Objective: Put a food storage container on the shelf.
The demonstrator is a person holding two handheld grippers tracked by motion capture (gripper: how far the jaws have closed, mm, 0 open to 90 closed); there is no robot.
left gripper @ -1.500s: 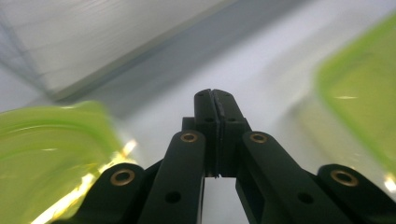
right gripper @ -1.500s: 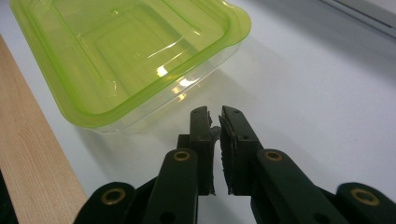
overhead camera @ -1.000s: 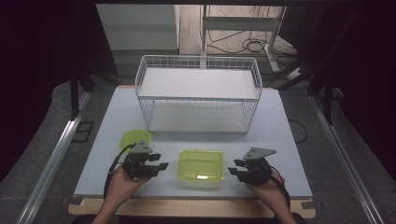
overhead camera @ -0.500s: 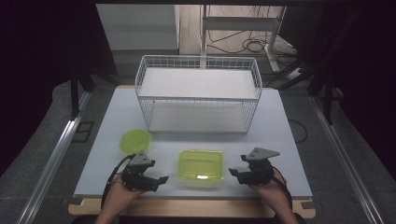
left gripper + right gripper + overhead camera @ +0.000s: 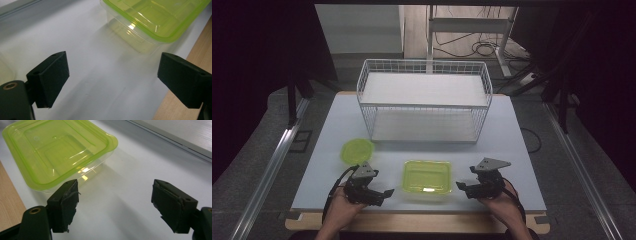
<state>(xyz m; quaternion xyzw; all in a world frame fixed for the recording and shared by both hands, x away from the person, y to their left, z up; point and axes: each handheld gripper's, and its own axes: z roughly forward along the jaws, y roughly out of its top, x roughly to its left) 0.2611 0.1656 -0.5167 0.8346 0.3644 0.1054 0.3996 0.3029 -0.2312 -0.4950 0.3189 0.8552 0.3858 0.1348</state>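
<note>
Left gripper (image 5: 112, 75) agape beside container (image 5: 152, 20); high-view round lid (image 5: 357, 150)

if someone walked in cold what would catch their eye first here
The bright green-lidded rectangular container at the near middle of the white table, flanked by the left gripper and right gripper, both with jaws wide open and holding nothing. Next, the round green lid lying flat just left of and behind the container. Behind both stands a large white wire basket, upright at the middle of the table.
</note>
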